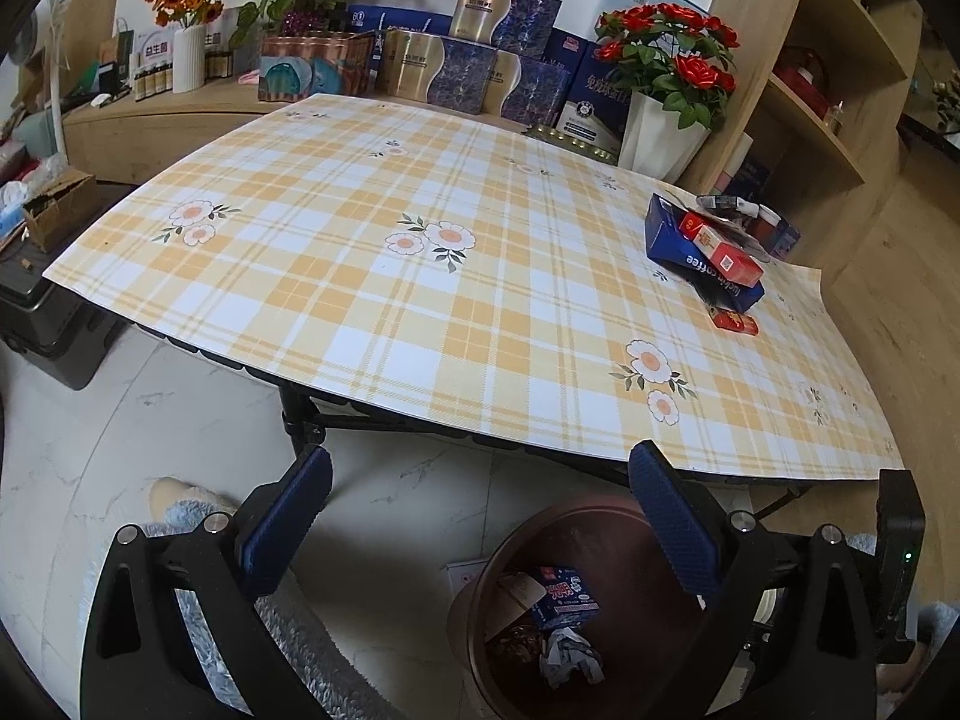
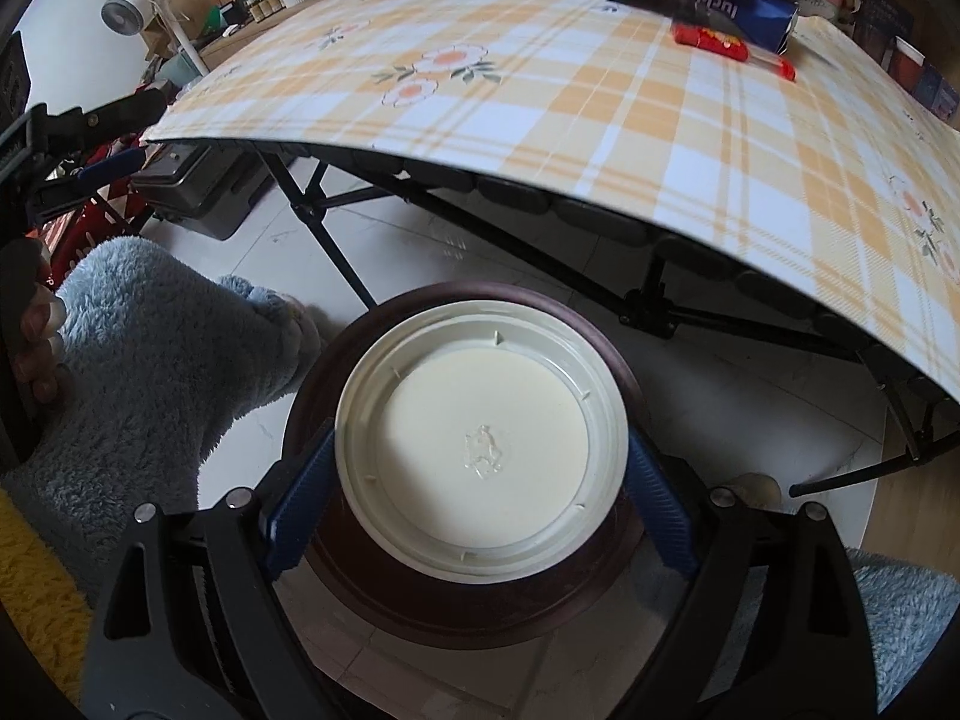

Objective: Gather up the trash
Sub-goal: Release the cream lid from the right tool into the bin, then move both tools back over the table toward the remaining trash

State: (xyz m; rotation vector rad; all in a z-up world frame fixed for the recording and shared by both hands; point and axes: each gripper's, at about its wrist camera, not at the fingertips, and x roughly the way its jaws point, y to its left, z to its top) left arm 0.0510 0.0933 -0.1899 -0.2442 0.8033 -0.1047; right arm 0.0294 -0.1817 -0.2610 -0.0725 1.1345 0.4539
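Observation:
My right gripper [image 2: 480, 468] points down with its blue pads against both sides of a round white plastic lid [image 2: 480, 450], which it holds right over the dark brown trash bin [image 2: 456, 606]. In the left wrist view the same bin [image 1: 600, 522] stands on the floor below the table edge, with a blue packet [image 1: 564, 597] and crumpled paper [image 1: 570, 654] inside. My left gripper [image 1: 480, 516] hangs open and empty above the bin's left side. A blue coffee box [image 1: 702, 264] with red packs [image 1: 726, 255] on it lies at the table's right, and a small red pack [image 1: 735, 321] lies beside it.
The folding table carries a yellow plaid cloth [image 1: 420, 300]. Gift boxes, flower vases and a wooden shelf [image 1: 828, 90] line the far side. A black case [image 1: 48, 324] sits on the floor at left. A person's fuzzy blue sleeve [image 2: 162, 372] is beside the bin.

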